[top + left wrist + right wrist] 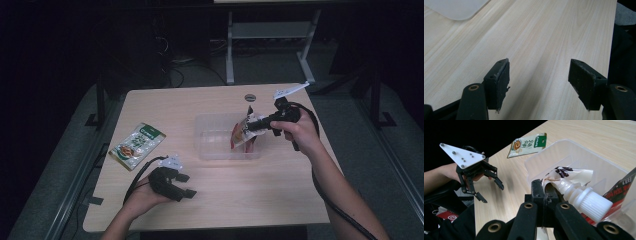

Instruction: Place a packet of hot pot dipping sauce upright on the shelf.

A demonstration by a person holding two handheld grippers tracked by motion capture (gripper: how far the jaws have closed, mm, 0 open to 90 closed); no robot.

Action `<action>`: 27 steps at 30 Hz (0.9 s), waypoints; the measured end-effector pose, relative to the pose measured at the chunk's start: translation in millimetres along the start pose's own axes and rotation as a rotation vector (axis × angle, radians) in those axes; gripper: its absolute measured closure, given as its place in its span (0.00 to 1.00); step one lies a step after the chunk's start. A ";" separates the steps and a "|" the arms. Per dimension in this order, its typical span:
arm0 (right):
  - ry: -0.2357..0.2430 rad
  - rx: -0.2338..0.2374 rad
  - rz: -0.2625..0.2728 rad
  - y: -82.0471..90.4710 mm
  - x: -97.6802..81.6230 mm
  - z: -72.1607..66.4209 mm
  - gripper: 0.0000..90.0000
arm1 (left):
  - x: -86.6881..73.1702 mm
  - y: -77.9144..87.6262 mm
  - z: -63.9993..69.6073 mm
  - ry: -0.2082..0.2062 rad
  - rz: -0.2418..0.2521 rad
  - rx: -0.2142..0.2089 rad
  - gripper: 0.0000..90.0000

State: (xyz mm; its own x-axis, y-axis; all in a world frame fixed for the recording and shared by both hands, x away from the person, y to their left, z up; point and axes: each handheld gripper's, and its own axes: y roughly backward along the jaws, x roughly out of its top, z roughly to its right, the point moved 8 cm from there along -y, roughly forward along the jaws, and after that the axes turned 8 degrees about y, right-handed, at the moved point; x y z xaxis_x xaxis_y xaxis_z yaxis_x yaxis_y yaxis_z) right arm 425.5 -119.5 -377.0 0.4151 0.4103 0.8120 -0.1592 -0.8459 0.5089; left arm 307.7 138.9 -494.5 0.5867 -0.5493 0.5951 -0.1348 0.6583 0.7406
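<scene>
A spouted pouch (243,133) is clamped by the right gripper (248,127) over the clear bin (212,150), right of centre. The left gripper (184,184), jaws wide and empty, is held over bare table (235,190) at lower left.

A lab: bare wooden table (220,185), cables (175,75) on floor.

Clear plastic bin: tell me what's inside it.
The clear plastic bin has a spouted pouch held in it by the right gripper. A red packet sits beside; its floor is partly hidden.
</scene>
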 end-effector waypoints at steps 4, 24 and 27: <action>-0.003 -0.005 -0.016 -5.2 -1.2 3.2 1.00 | -1.4 -0.6 -0.1 -0.007 -0.018 -0.001 0.37; -0.035 0.001 -0.051 -33.8 -5.6 15.5 1.00 | -3.9 -6.7 3.0 -0.027 -0.047 -0.011 0.37; -0.037 0.003 -0.055 -38.9 -7.3 16.6 1.00 | -4.3 -7.8 4.3 -0.025 -0.050 -0.014 0.37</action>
State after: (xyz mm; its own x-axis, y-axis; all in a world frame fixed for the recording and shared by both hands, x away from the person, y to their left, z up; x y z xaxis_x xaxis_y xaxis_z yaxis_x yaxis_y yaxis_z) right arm 443.5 -95.3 -407.5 0.4564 0.4433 0.7715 -0.1323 -0.8236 0.5515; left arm 302.9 133.8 -501.5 0.5725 -0.5944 0.5648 -0.0946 0.6363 0.7656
